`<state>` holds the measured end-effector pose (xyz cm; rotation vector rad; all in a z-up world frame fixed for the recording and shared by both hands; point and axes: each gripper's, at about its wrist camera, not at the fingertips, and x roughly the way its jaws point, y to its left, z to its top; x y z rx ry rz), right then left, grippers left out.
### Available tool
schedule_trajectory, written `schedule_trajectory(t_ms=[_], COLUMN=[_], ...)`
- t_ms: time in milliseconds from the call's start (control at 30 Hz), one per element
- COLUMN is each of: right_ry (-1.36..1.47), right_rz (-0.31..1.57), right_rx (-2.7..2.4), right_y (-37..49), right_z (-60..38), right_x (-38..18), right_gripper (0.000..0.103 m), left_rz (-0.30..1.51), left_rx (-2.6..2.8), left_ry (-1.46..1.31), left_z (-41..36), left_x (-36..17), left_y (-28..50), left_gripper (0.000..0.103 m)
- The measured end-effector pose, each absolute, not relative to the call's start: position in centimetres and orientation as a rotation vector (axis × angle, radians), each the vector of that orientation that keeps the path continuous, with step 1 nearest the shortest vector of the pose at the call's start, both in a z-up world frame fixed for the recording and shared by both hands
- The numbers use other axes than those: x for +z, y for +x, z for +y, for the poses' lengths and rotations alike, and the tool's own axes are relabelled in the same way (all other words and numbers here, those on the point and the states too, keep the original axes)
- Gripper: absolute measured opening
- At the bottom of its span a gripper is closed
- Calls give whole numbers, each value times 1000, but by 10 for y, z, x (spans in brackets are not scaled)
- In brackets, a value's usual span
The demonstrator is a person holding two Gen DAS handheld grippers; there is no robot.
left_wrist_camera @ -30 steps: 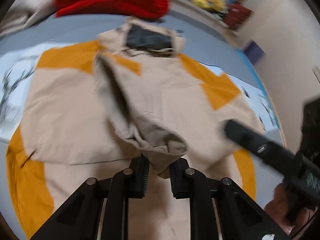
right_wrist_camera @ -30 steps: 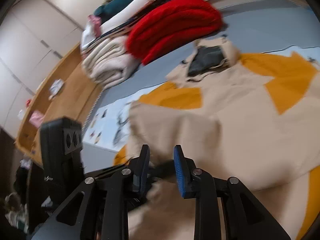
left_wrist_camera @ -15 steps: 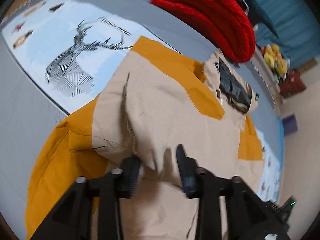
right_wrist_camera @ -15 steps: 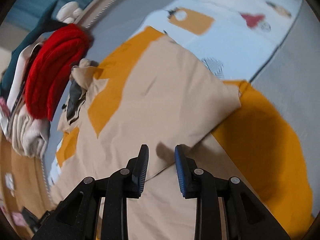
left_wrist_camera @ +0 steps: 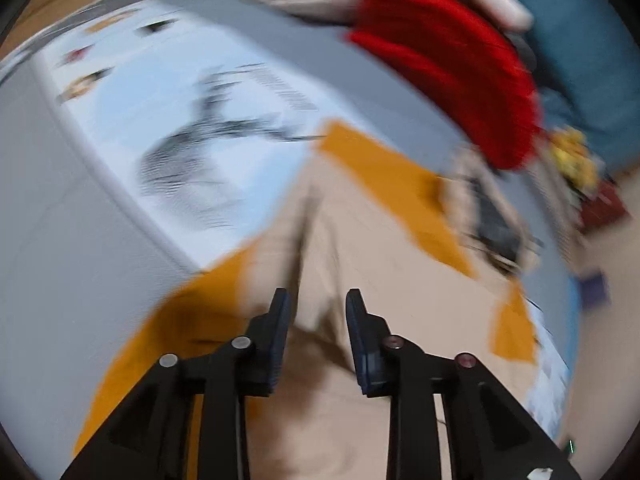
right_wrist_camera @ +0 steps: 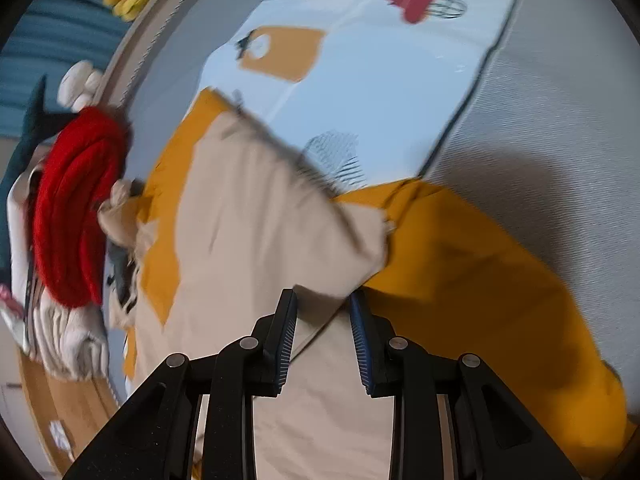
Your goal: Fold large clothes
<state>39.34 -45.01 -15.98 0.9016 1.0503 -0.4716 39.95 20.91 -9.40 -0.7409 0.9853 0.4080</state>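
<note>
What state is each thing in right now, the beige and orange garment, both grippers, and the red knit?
Beige and orange garment: spread flat, sleeves folded in.
Left gripper: jaws closing, pads clear of cloth.
Right gripper: jaws parted, gripping nothing.
Red knit: folded, stacked beside the garment's collar.

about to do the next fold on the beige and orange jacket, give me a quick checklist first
1. Left gripper free of cloth: cannot tell; jaws closing, view blurred.
2. Right gripper free of cloth: cannot tell; the folded corner lies between its jaws.
3. Sleeves of the jacket folded in over the body: ok.
4. Fold edges flat: cannot tell; motion blur.
5. Red knit pile off the jacket: not ok; it crowds the collar.
6. Mat beside the jacket bare: ok.
</note>
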Motion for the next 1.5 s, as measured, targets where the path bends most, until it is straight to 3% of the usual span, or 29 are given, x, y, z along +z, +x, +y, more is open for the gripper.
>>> schedule_trajectory(t_ms=[200, 367, 500, 700, 1267, 1500], right_ry=[808, 563, 419, 96, -33, -38], right_rz=[988, 846, 947, 1106, 1195, 1198], right_rx=[-672, -552, -281, -258, -252, -260], right_y=[375, 396, 434, 460, 466, 466], right_z=[-462, -424, -390, -362, -360, -360], right_x=[-140, -98, -107, -140, -170, -165], right_gripper=[29, 29, 37, 37, 38, 38], left_rz=[927, 1031, 1149, 1155, 1234, 1190], left_rx=[398, 250, 267, 267, 289, 287], left_ry=[-642, -658, -613, -555, -570, -515], left_z=[205, 180, 170, 168, 173, 165], left_x=[-75, -100, -128, -125, -149, -135], left_y=[400, 414, 423, 431, 440, 442], left_gripper=[25, 26, 26, 26, 26, 26])
